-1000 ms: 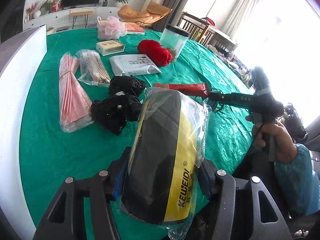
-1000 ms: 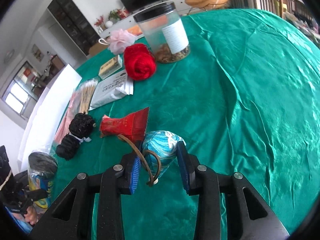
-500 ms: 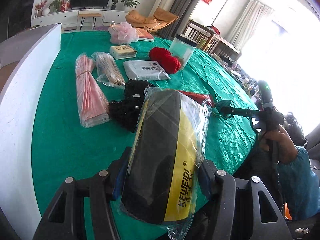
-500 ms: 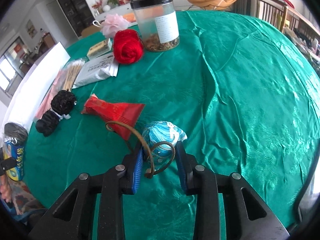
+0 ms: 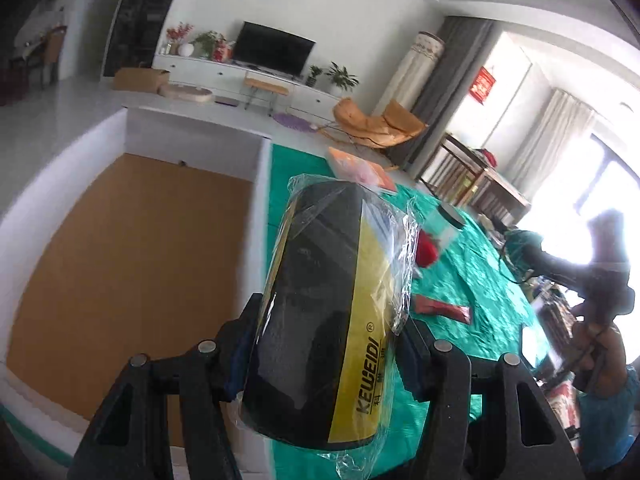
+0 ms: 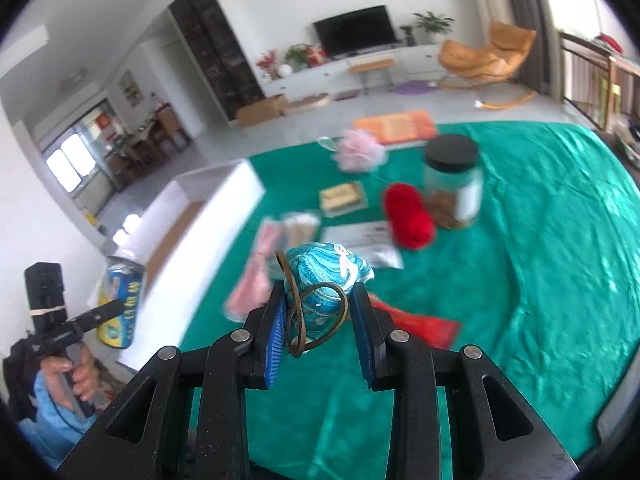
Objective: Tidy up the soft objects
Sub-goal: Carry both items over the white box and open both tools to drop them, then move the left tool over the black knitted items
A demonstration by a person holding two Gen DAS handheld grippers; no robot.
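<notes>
The left claw point(image 5: 324, 344) is clamped on a plastic-wrapped roll point(image 5: 328, 308), black with a yellow band, squeezed across its middle with the far end jutting out beyond the fingers. It hangs at the rim of the white box point(image 5: 256, 184), whose brown floor lies just left of the roll. The right claw point(image 6: 320, 320) is shut tight on a small blue pouch point(image 6: 324, 280) with a wavy pattern, a brown cord point(image 6: 308, 320) looping down in front of it; its jaws have just been closing, with the pouch between them. Pouch and claw are raised clear of the green desk point(image 6: 540, 260).

The step in hand appears to be carrying both soft pieces to the box. To do it well, the left claw should bring the roll wholly past the wall before letting go, and lower it first, since the crinkly wrap (loose at both ends) looks slippery and a round roll may wander if dropped. The right claw would do best to wait its turn so the two do not crowd each other, and to keep the dangling cord from snagging on the wall.

The roll looks firm but yielding, its film glossy. The pouch is plump, soft cloth, bulging above the pads. Other items remain on the desk: red yarn point(image 6: 408, 216), a pink puff point(image 6: 360, 154), a lidded jar point(image 6: 454, 184).
</notes>
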